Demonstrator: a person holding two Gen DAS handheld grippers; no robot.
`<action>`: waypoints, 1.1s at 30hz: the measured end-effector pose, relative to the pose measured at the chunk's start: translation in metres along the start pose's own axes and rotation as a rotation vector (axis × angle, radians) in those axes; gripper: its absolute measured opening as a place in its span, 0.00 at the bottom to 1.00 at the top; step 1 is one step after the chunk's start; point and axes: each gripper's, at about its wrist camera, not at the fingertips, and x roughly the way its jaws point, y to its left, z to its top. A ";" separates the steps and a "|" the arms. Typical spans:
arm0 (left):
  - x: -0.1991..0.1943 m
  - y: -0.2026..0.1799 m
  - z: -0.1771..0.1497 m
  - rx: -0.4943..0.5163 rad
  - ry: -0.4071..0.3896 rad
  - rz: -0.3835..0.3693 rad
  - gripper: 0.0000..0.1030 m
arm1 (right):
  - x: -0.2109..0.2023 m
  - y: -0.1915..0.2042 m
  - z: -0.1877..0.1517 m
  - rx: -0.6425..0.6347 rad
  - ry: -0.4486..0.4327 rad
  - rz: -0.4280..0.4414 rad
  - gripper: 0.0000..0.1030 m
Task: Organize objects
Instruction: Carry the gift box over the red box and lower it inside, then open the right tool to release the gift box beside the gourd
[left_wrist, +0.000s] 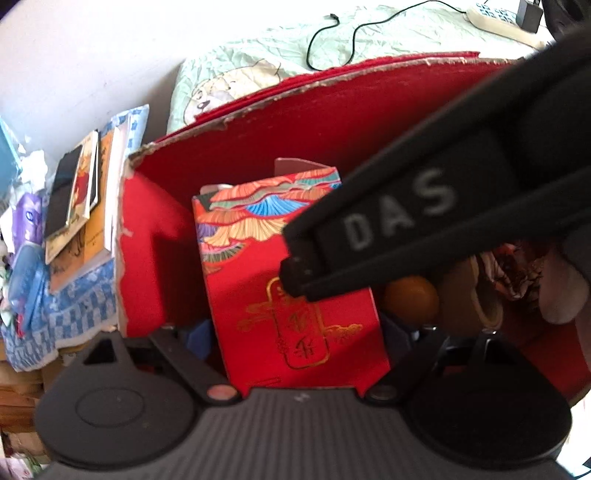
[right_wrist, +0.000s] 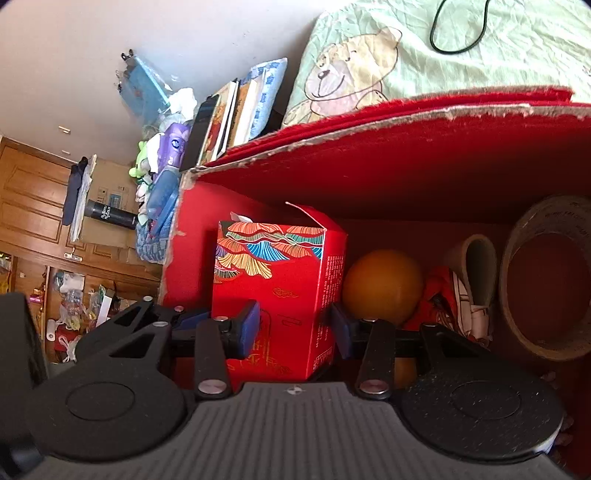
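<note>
A red carton with gold print and a colourful fan pattern (left_wrist: 251, 295) (right_wrist: 280, 280) stands upright in the left end of a large red cardboard box (left_wrist: 332, 122) (right_wrist: 406, 155). My left gripper (left_wrist: 297, 339) is open wide, a blue pad on each side of the carton. My right gripper (right_wrist: 295, 326) is shut on the carton, its blue pads (right_wrist: 251, 325) pressed to the carton's faces. In the left wrist view one black right finger (left_wrist: 406, 214) comes in from the upper right, its tip on the carton's front.
Inside the big box, right of the carton, lie an orange ball (right_wrist: 382, 284), red-and-white cloth (right_wrist: 450, 302) and a tape roll (right_wrist: 546, 280). A stack of books (left_wrist: 85, 206) sits left of the box. Behind it lies a green bear-print sheet (right_wrist: 369, 62) with a black cable (left_wrist: 332, 37).
</note>
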 end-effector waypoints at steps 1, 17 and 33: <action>0.000 -0.001 0.000 0.001 0.000 0.004 0.85 | 0.002 0.000 0.000 -0.002 0.008 -0.009 0.42; -0.015 0.000 -0.005 -0.020 -0.039 0.001 0.85 | 0.005 -0.005 -0.001 0.022 -0.009 -0.022 0.39; -0.015 -0.007 0.000 -0.084 -0.045 0.017 0.85 | -0.002 0.009 -0.004 -0.058 -0.093 -0.140 0.39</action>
